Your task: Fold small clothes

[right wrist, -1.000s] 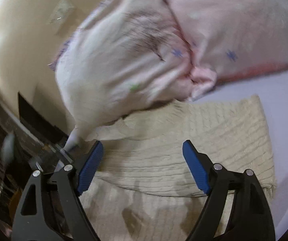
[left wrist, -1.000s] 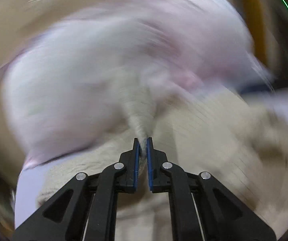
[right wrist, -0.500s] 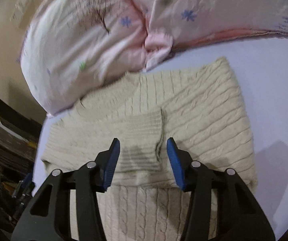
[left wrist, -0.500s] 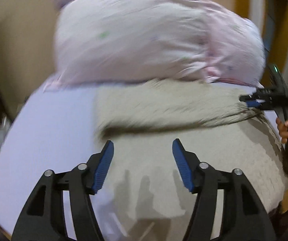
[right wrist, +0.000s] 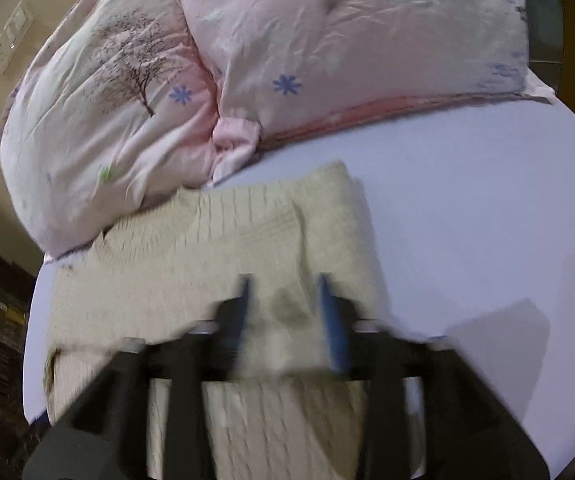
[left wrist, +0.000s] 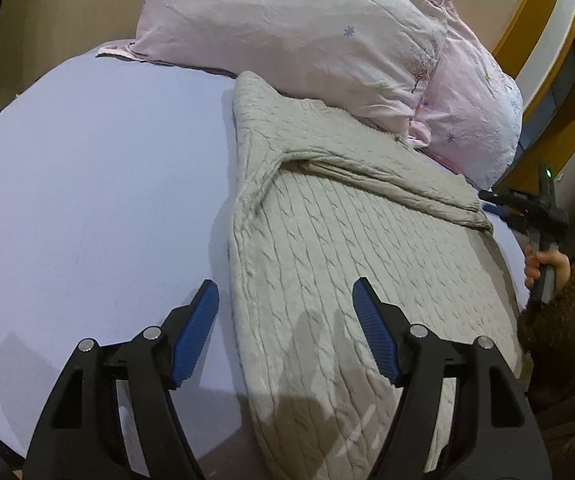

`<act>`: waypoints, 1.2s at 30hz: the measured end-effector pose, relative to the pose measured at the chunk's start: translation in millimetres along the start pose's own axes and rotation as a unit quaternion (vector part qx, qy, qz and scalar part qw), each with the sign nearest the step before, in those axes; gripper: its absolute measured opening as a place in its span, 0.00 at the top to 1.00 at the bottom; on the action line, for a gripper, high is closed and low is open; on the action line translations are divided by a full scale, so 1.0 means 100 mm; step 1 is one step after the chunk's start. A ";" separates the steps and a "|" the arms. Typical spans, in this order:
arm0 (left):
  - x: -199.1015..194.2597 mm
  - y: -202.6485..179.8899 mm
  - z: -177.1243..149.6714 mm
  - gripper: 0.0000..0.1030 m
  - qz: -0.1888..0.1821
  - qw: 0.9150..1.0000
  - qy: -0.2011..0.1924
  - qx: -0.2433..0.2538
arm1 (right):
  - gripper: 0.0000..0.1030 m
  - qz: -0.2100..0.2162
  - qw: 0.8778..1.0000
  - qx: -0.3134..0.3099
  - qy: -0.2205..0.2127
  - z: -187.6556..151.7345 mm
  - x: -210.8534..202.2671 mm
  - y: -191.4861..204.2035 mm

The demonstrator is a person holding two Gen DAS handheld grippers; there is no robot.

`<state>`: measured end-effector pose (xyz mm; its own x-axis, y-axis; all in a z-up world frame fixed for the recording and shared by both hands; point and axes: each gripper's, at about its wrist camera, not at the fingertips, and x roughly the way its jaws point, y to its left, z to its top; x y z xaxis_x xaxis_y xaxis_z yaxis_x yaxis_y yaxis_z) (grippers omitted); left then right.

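A cream cable-knit sweater (left wrist: 351, 248) lies flat on the lavender bed sheet (left wrist: 87, 184), with one sleeve folded across its chest. My left gripper (left wrist: 285, 320) is open and empty, hovering over the sweater's left edge near the hem. In the right wrist view the sweater (right wrist: 191, 264) fills the lower middle. My right gripper (right wrist: 285, 312) is blurred, its jaws apart with a gap between them, over the folded sleeve, holding nothing. The right gripper also shows at the far right of the left wrist view (left wrist: 503, 204), held in a hand.
Two pink patterned pillows (right wrist: 247, 64) lie against the sweater's collar end, also in the left wrist view (left wrist: 327, 36). The bed edge curves at the left (right wrist: 31, 320). A beige wall with a switch plate (right wrist: 11, 36) stands behind.
My left gripper let go of the sleeve, opened and drew back to the sweater's left edge. My right gripper narrowed its opening and moved over the folded sleeve.
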<state>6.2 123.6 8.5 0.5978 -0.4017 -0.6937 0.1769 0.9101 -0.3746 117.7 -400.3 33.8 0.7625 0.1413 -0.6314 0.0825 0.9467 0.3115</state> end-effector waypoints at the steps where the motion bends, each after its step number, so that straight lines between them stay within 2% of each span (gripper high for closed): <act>1: -0.01 0.01 -0.01 0.32 -0.007 1.000 0.001 -0.004 | 0.42 -0.005 1.000 -0.002 0.003 -0.07 -0.05 -0.05; 4: -0.08 0.04 -0.10 0.33 -0.047 0.999 0.003 -0.021 | 0.46 0.009 0.999 0.017 0.047 -0.39 -0.14 -0.28; 5: -0.10 0.05 -0.16 0.37 -0.061 0.998 0.004 -0.026 | 0.56 0.023 0.997 0.026 0.062 -0.51 -0.17 -0.36; 6: -0.13 0.05 -0.20 0.44 -0.072 0.997 0.007 -0.031 | 0.62 0.044 0.995 0.041 0.076 -0.66 -0.22 -0.45; 8: -0.16 0.06 -0.32 0.51 -0.104 0.993 0.015 -0.046 | 0.67 0.078 0.992 0.050 0.082 -0.86 -0.37 -0.52; 9: -0.19 0.06 -0.38 0.56 -0.115 0.992 0.016 -0.052 | 0.71 0.118 0.986 0.063 0.096 -1.03 -0.45 -0.59; 12: -0.31 0.06 -0.58 0.65 -0.142 0.988 0.018 -0.064 | 0.71 0.180 0.975 0.069 0.108 -1.46 -0.68 -0.69; 15: -0.40 0.06 -0.77 0.65 -0.169 0.982 0.015 -0.085 | 0.72 0.223 0.964 0.088 0.118 -1.76 -0.84 -0.76; 18: -0.46 0.04 -0.90 0.65 -0.183 0.979 0.009 -0.094 | 0.75 0.240 0.959 0.086 0.124 -2.01 -1.01 -0.78; 20: -0.47 0.01 -0.94 0.65 -0.184 0.978 0.011 -0.096 | 0.78 0.243 0.958 0.076 0.130 -2.06 -1.05 -0.74; 21: -0.47 -0.02 -0.95 0.73 -0.182 0.979 0.013 -0.094 | 0.89 0.245 0.957 0.067 0.138 -2.08 -1.05 -0.72; 22: -0.45 -0.04 -0.95 0.82 -0.180 0.979 0.019 -0.091 | 0.93 0.248 0.956 0.060 0.145 -2.09 -1.03 -0.67; 23: -0.42 -0.09 -0.96 0.94 -0.181 0.979 0.029 -0.085 | 0.93 0.254 0.955 0.059 0.143 -2.06 -1.01 -0.63; 26: -0.46 -0.21 -0.83 0.94 -0.189 0.980 0.020 -0.063 | 0.94 0.292 0.950 0.062 0.094 -1.75 -1.14 -0.56; 28: -0.52 -0.27 -0.60 0.94 -0.195 0.980 0.002 -0.048 | 0.94 0.324 0.943 0.064 0.040 -1.37 -1.24 -0.52; 30: -0.55 -0.30 -0.20 0.94 -0.177 0.983 -0.031 -0.033 | 0.94 0.337 0.939 0.066 0.001 -1.01 -1.25 -0.47; 32: -0.47 -0.27 0.29 0.94 -0.141 0.987 -0.070 -0.034 | 0.94 0.340 0.936 0.074 -0.041 -0.56 -1.11 -0.38; 35: -0.07 -0.11 1.04 0.94 -0.092 0.988 -0.101 -0.074 | 0.94 0.336 0.932 0.116 -0.067 0.00 -0.63 -0.30; 36: 0.10 -0.06 1.24 0.94 -0.075 0.988 -0.103 -0.083 | 0.94 0.318 0.936 0.137 -0.070 0.19 -0.38 -0.30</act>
<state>108.4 126.6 80.6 0.7242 -0.4868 -0.4884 0.1553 0.8052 -0.5723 98.0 -439.8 61.6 0.7880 0.5936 -0.1634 -0.2698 0.5715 0.7750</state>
